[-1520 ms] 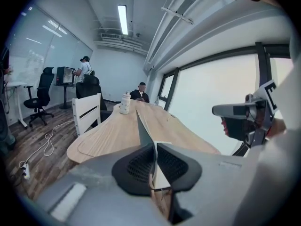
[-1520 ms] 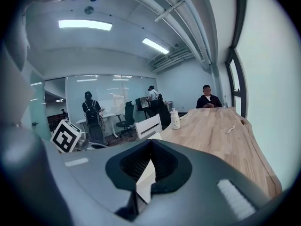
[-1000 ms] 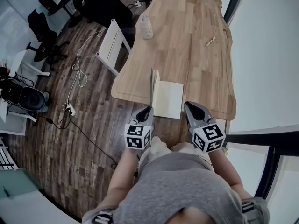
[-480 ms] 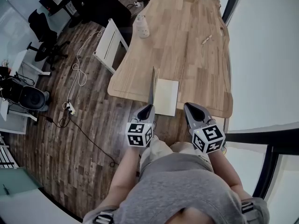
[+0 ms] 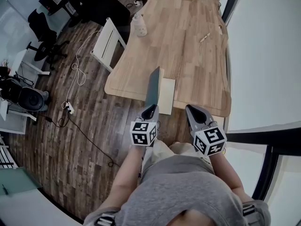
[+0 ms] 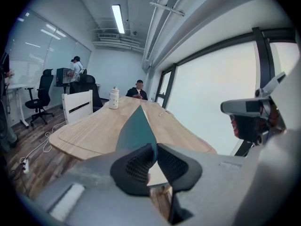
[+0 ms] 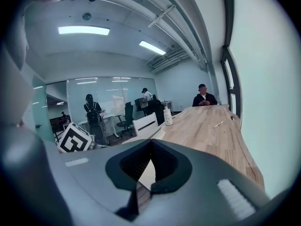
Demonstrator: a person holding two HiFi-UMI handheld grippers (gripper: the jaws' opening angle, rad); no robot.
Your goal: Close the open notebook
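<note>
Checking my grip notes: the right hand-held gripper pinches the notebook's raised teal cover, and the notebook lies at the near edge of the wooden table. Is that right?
No. It is the left hand-held gripper that pinches the raised teal cover, as the left gripper view shows. The rest holds: the notebook lies at the near edge of the wooden table.

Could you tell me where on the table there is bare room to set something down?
The wide middle of the table is bare, between the bottle, the pen and the notebook. The near edge is crowded: the left tool holds the notebook's cover there.
</note>
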